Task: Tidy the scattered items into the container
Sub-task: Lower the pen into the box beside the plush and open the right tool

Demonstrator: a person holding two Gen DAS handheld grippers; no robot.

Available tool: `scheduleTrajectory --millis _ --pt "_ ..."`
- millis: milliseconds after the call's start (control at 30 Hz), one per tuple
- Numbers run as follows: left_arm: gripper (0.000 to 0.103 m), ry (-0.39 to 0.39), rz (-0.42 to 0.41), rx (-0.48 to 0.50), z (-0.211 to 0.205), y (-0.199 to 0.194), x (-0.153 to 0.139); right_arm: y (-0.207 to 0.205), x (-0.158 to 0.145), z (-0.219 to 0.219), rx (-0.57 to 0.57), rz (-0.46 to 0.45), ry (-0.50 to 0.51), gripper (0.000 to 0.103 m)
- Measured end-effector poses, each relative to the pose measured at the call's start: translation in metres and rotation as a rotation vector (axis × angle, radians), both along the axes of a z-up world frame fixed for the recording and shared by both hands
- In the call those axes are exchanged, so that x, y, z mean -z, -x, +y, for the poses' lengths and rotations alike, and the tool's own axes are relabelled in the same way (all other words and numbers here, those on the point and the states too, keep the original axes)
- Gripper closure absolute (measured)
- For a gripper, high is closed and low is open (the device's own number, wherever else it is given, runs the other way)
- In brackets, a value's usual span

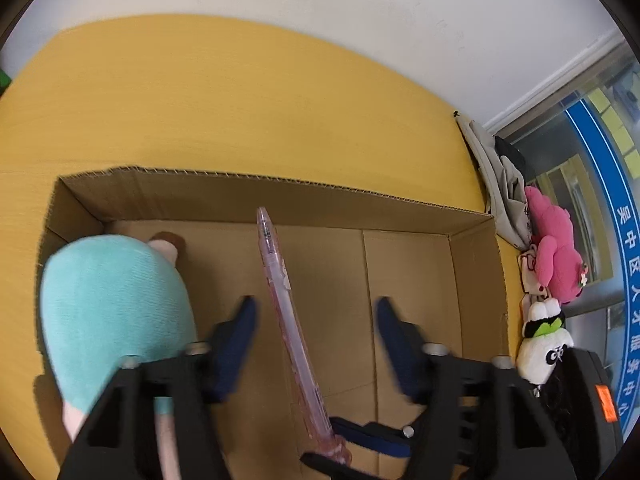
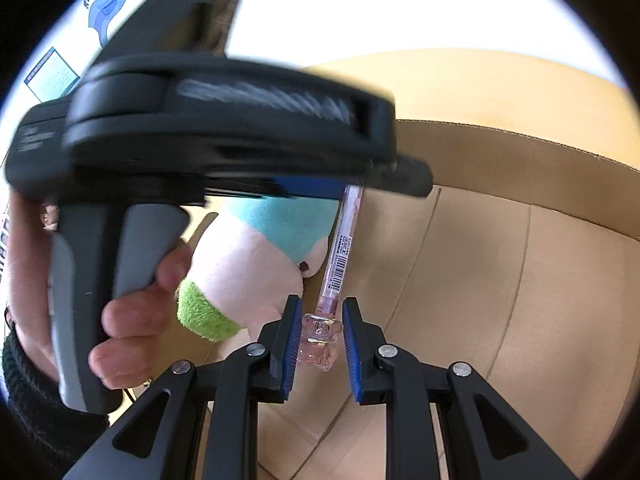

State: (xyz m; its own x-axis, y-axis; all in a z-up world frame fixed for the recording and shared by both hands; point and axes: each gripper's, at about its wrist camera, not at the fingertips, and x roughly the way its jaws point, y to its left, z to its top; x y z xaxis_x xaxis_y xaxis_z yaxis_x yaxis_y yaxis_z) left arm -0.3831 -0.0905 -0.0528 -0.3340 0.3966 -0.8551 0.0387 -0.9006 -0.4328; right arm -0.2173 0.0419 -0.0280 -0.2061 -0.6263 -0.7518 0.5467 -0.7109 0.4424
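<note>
A clear pink pen (image 1: 280, 292) with a bear-shaped cap stands tilted over the open cardboard box (image 1: 280, 196). My right gripper (image 2: 320, 332) holds the pen (image 2: 340, 248) by its cap end, jaws close around it. My left gripper (image 1: 316, 320) is open above the box, with the pen passing between its fingers untouched. A plush toy (image 1: 116, 304) with a teal top lies in the box's left part; the right wrist view shows it (image 2: 248, 276) pink with a green cuff. The left gripper's body and the hand holding it fill the upper left of the right wrist view.
The box sits on a yellow table (image 1: 200, 100) against a white wall. To the right of the box lie a pink plush (image 1: 556, 248), a white plush with a green band (image 1: 544, 344), a grey cloth (image 1: 500, 184) and a black object (image 1: 580, 400).
</note>
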Motion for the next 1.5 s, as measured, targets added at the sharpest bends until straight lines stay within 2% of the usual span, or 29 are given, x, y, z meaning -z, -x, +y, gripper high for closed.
scheduleTrajectory --millis 33,133,200,267,500,933,1167,1300,1367,1433,1500 --pt "0.075 0.002 -0.005 0.003 0.001 0.001 0.002 -0.001 0.0 0.001 0.003 0.001 0.0 0.084" --pt "0.091 0.013 -0.011 0.004 0.003 0.003 0.005 0.0 0.002 0.005 0.016 -0.003 0.003 0.084" --pt "0.091 0.003 -0.018 0.0 0.002 0.006 0.006 -0.001 0.005 0.001 0.023 -0.011 0.007 0.084" --pt "0.091 0.024 -0.019 0.008 0.005 0.008 0.006 0.003 0.005 -0.014 0.027 -0.016 0.005 0.084" --pt "0.092 0.086 -0.049 0.011 0.007 0.019 0.014 0.001 0.016 -0.023 0.046 -0.052 0.015 0.084" --pt "0.093 0.242 -0.159 0.041 0.028 0.03 0.063 -0.008 0.064 -0.035 0.077 -0.176 0.02 0.084" --pt "0.093 0.277 -0.186 0.063 0.033 0.033 0.067 -0.011 0.078 -0.038 0.094 -0.217 0.04 0.084" --pt "0.093 0.262 -0.184 0.062 0.029 0.032 0.066 -0.014 0.087 -0.042 0.101 -0.235 0.048 0.083" --pt "0.088 0.256 -0.177 0.072 0.031 0.03 0.064 -0.015 0.088 -0.042 0.105 -0.243 0.059 0.083" --pt "0.07 0.252 -0.169 0.072 0.033 0.028 0.061 -0.016 0.087 -0.044 0.111 -0.238 0.055 0.083" --pt "0.064 0.254 -0.159 0.066 0.033 0.027 0.059 -0.018 0.086 -0.045 0.111 -0.238 0.062 0.078"
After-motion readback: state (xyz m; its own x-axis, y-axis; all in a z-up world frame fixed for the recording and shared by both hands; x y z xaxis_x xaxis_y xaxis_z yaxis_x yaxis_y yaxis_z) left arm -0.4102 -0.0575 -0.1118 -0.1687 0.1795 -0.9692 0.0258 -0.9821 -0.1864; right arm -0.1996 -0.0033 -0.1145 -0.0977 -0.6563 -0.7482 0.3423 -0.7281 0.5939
